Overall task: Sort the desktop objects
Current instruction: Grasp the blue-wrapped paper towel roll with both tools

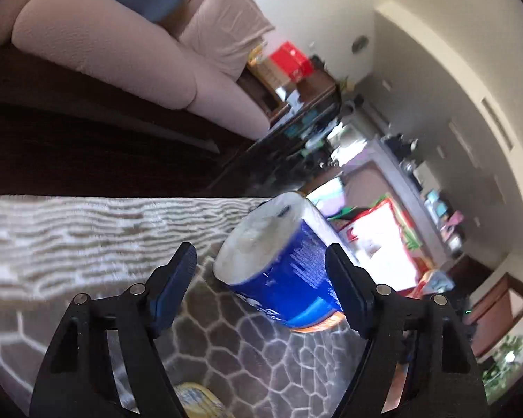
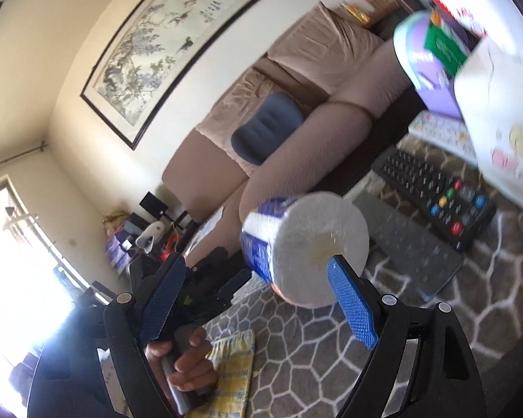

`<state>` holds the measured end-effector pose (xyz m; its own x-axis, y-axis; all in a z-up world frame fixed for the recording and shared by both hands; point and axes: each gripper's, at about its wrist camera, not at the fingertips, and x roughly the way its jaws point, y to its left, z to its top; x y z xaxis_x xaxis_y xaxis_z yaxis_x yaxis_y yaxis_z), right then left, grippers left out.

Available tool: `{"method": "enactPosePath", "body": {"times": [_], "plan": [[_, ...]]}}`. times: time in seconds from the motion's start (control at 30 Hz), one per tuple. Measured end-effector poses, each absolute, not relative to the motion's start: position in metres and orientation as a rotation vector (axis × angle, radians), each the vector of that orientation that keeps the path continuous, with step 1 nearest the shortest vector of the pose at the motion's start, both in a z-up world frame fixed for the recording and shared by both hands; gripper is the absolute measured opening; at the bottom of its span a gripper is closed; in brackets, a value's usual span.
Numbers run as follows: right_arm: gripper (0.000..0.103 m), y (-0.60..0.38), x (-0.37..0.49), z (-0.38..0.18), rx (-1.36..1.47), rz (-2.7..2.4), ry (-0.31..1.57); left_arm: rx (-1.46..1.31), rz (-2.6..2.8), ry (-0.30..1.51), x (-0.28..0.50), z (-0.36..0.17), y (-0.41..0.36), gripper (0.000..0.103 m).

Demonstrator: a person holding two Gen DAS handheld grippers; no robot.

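Blue-wrapped paper roll [image 1: 279, 261] tilted near the table edge [image 1: 122, 196].
Left gripper [image 1: 261, 278] apart around it; right gripper [image 2: 258, 299] apart, empty.

Black hand-held gripper [image 2: 258, 299] frames, blue textured pads [image 2: 352, 308], silver screws, bare-skinned hand [image 2: 188, 365]

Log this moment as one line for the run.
left gripper: open, around paper roll | right gripper: open, beside roll | remote: on table

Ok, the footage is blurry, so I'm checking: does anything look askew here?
Yes: the paper roll leans steeply over the table, neither upright nor flat, and is blurred. It sits between the fingers of the left gripper, which are spread wider than it, so it may be toppling.
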<state>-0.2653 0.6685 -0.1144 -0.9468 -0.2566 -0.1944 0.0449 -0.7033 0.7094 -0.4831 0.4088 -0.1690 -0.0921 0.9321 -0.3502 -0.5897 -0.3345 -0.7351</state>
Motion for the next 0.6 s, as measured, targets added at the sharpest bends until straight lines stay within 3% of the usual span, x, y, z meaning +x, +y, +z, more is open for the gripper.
{"method": "enactPosePath", "body": {"times": [0.13, 0.3, 0.43, 0.5, 0.6], "plan": [[0.085, 0.672, -0.275, -0.105, 0.341, -2.78, -1.006, -0.973, 1.747, -0.489, -0.496, -0.169, 0.409, 0.073], [0.085, 0.662, -0.314, -0.119, 0.592, -2.77, -0.944, -0.989, 1.632, -0.538, -0.499, -0.177, 0.408, 0.073], [0.084, 0.65, -0.328, -0.13, 0.73, -2.767, -0.895, -1.005, 1.625, -0.43, -0.482, -0.174, 0.422, 0.073], [0.064, 0.65, -0.332, -0.134, 0.723, -2.729, -0.93, -1.01, 1.598, -0.388, -0.468, -0.172, 0.43, 0.075], [0.052, 0.65, -0.333, -0.136, 0.736, -2.74, -0.909, -0.985, 1.666, -0.352, -0.453, -0.164, 0.429, 0.075]]}}
